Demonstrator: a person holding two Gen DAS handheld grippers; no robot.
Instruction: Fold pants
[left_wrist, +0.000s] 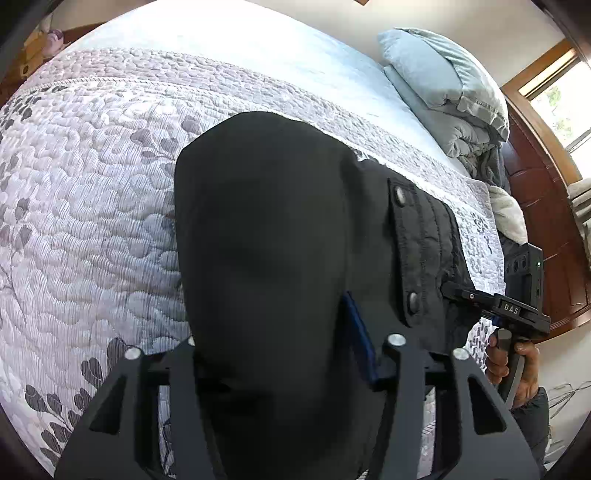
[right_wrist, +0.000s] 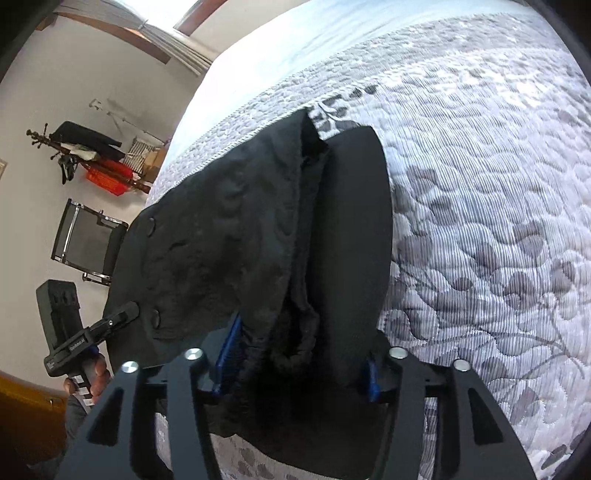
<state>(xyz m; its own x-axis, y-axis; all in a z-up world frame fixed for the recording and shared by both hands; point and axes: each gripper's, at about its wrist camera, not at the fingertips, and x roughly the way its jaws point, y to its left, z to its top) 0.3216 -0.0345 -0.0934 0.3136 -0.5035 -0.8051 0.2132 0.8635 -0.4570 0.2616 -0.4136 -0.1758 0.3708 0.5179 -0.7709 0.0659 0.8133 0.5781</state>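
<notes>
Black pants (left_wrist: 266, 229) lie folded on the quilted bed, the waistband with two metal snaps (left_wrist: 410, 236) to the right. My left gripper (left_wrist: 284, 354) is shut on the near edge of the pants; a blue pad (left_wrist: 360, 339) shows beside the cloth. My right gripper (right_wrist: 295, 365) is shut on the waistband end of the pants (right_wrist: 236, 236), with cloth bunched between its blue pads (right_wrist: 227, 354). The right gripper also shows in the left wrist view (left_wrist: 480, 299), and the left gripper shows in the right wrist view (right_wrist: 110, 325).
The bed carries a white quilt with grey leaf print (left_wrist: 85, 192) and a pale blue sheet (left_wrist: 295, 62). Folded blue bedding (left_wrist: 443, 88) lies at the headboard (left_wrist: 546, 229). A folding chair (right_wrist: 85, 243) and a clothes rack (right_wrist: 92, 158) stand by the wall.
</notes>
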